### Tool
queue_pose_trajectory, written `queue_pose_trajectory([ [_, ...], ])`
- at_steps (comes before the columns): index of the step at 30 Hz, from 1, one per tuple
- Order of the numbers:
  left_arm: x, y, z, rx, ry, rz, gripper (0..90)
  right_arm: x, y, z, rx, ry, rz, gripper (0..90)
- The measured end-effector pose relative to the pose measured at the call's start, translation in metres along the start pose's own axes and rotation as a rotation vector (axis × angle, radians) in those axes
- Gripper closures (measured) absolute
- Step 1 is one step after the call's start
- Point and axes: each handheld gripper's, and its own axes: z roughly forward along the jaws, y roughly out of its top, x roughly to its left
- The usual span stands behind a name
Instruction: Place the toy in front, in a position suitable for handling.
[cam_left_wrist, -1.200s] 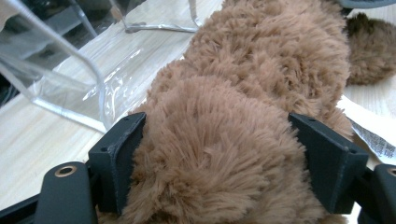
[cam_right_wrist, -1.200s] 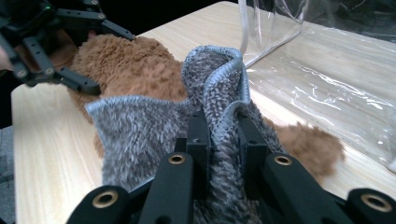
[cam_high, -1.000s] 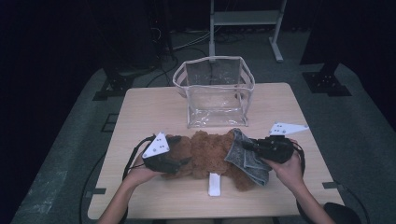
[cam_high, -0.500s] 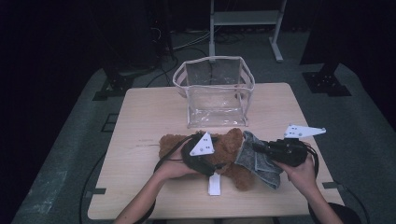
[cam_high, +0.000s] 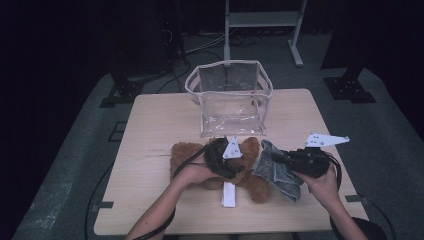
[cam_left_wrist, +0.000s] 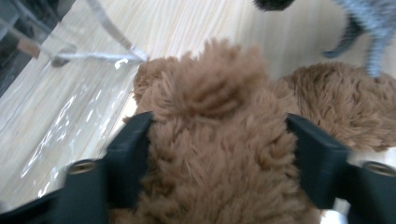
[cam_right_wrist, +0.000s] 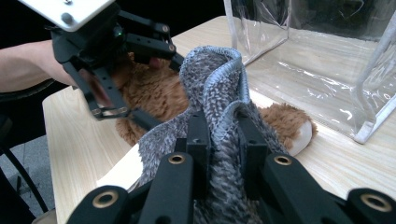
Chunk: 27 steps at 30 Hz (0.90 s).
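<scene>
A brown teddy bear (cam_high: 182, 152) lies on the wooden table (cam_high: 160, 115), in front of a clear plastic bag (cam_high: 230, 100). My left gripper (cam_high: 239, 170) sits over the bear's middle. In the left gripper view its jaws have just been closing, and the pads (cam_left_wrist: 133, 149) now press into the brown fur (cam_left_wrist: 215, 154) on both sides. My right gripper (cam_high: 272, 159) is at the bear's right end, shut on a fold of grey knit cloth (cam_high: 281, 179). The right gripper view shows that cloth (cam_right_wrist: 212, 79) pinched between the jaws (cam_right_wrist: 219, 135) and draped over the bear (cam_right_wrist: 154, 93).
The clear bag (cam_right_wrist: 317, 70) stands open-topped just beyond the bear, close to both grippers. A white strip (cam_high: 228, 194) lies on the table under the bear's near side. Bare tabletop stretches to the left and behind the bag. Dark floor and stands surround the table.
My left gripper has moved right, from the bear's left end to its middle, and its jaws have closed on the fur. The right gripper still holds the grey cloth in place.
</scene>
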Motion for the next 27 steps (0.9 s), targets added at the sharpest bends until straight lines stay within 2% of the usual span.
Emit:
queue_pose_trajectory([
  [4,-0.002,0.002,0.001,0.008,-0.006,0.013,47.7,-0.001,0.0,0.0,0.0,-0.003,0.0,78.0],
  [5,-0.002,0.002,0.001,0.011,-0.009,0.019,47.7,-0.001,0.0,0.0,0.0,-0.003,0.0,78.0],
  [7,-0.003,0.001,-0.002,0.0,-0.023,0.015,54.0,-0.001,-0.001,-0.002,0.003,-0.005,0.001,78.0],
  [11,-0.005,0.002,-0.005,-0.006,-0.046,0.012,56.7,-0.002,-0.001,-0.003,0.001,-0.009,0.001,78.0],
  [12,-0.009,0.004,-0.007,-0.012,-0.067,0.018,57.2,-0.002,-0.001,-0.004,0.002,-0.011,0.003,78.0],
  [14,-0.011,0.005,-0.007,-0.018,-0.075,0.023,57.2,-0.003,-0.001,-0.005,0.001,-0.011,0.004,78.0],
  [15,-0.013,0.006,-0.007,-0.017,-0.081,0.033,56.0,-0.003,-0.002,-0.005,0.001,-0.014,0.004,78.0],
  [16,-0.016,0.009,-0.007,-0.026,-0.097,0.042,49.6,-0.004,-0.003,-0.006,0.003,-0.016,0.009,78.0],
  [19,-0.012,0.014,-0.005,-0.042,-0.097,0.019,27.7,-0.005,-0.004,-0.008,0.004,-0.017,0.009,78.0],
  [21,-0.009,0.015,-0.003,-0.029,-0.111,0.014,18.1,-0.005,-0.005,-0.009,0.001,-0.017,0.006,78.0],
  [23,-0.008,0.016,0.0,-0.01,-0.116,0.017,13.1,-0.005,-0.004,-0.009,0.001,-0.016,0.006,78.0],
  [27,-0.01,0.019,0.014,0.073,-0.076,0.065,9.4,-0.007,-0.005,-0.008,0.003,-0.013,0.013,78.0],
])
